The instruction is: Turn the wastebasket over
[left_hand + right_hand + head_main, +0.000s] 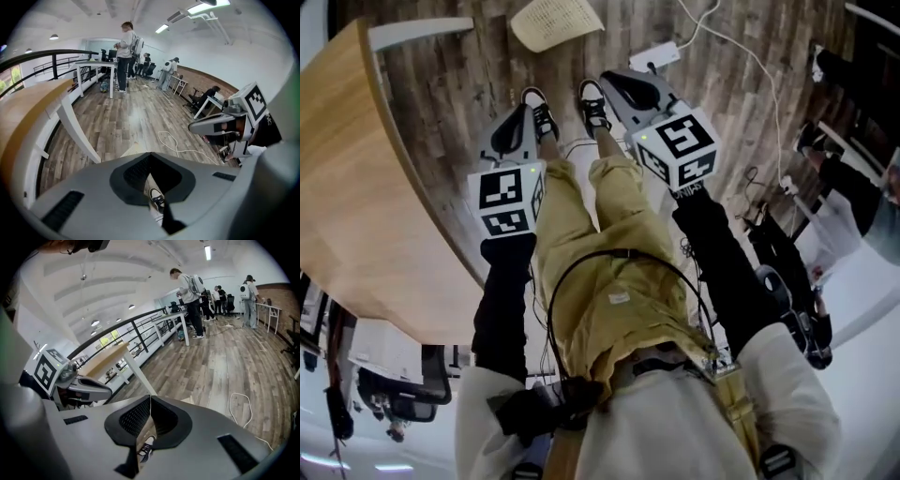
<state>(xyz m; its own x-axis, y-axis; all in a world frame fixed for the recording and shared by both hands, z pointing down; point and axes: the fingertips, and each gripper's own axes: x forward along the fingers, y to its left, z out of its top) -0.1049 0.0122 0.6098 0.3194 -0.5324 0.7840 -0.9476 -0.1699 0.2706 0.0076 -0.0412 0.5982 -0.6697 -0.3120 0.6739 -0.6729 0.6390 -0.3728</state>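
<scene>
Floor: wood plank floor (441,94) all round, with a curved wooden desk (356,187) out to the left of the left fingers.
Wastebasket: the cream mesh wastebasket (555,21) lies on the floor, ahead of both sets of fingers and well apart from them.
Left gripper: the left gripper (527,111) points down beside a shoe (542,114), fingers pressed together, nothing between them.
Right gripper: the right gripper (611,81) has its fingers closed too, empty.
Cable: a white power strip (654,56) sits just beyond the right fingers.

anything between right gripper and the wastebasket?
Head view: only bare floor between right gripper and wastebasket; power strip sits off to the side.
</scene>
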